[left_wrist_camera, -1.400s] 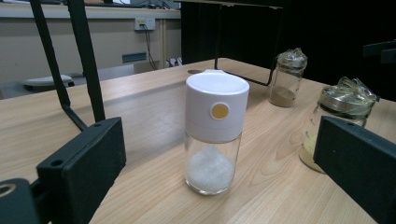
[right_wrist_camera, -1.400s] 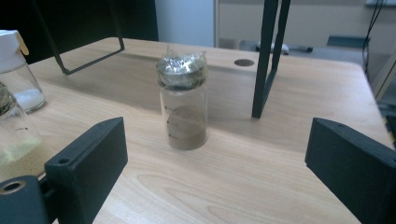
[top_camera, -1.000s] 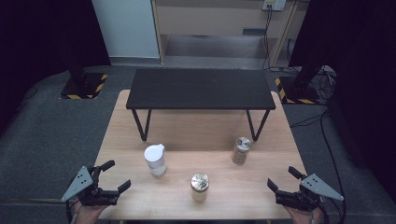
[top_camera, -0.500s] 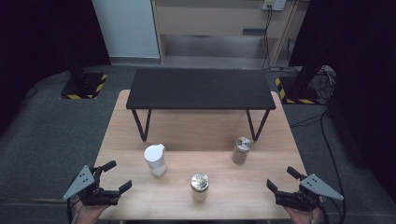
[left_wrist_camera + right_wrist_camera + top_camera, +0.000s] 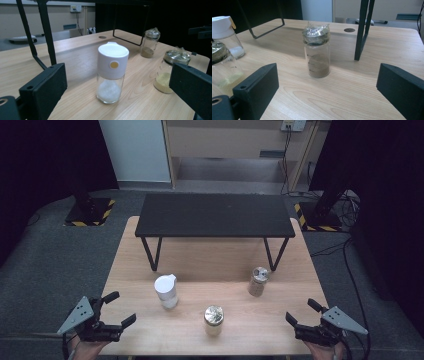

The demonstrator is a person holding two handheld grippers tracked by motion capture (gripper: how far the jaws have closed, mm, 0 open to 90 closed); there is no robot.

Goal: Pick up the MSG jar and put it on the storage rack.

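Three jars stand upright on the wooden table [image 5: 210, 260]. A white-capped jar [image 5: 166, 291] [image 5: 111, 72] [image 5: 225, 35] with white powder is left of centre. A jar with a foil-wrapped lid and yellowish powder [image 5: 213, 319] [image 5: 170, 71] [image 5: 220, 66] is near the front. Another foil-lidded jar with brown powder [image 5: 258, 281] [image 5: 316, 51] [image 5: 149, 42] is to the right. My left gripper [image 5: 117, 310] is open at the front left corner, facing the white-capped jar. My right gripper [image 5: 302, 311] is open at the front right corner, facing the brown-powder jar. Neither holds anything.
A low black bench [image 5: 216, 215] on thin metal legs stands across the back half of the table; its legs [image 5: 47, 35] [image 5: 363, 30] come down behind the jars. Grey floor surrounds the table, with black stands [image 5: 87, 212] at both sides.
Both grippers have drifted only slightly at the front corners. The jars have not moved.
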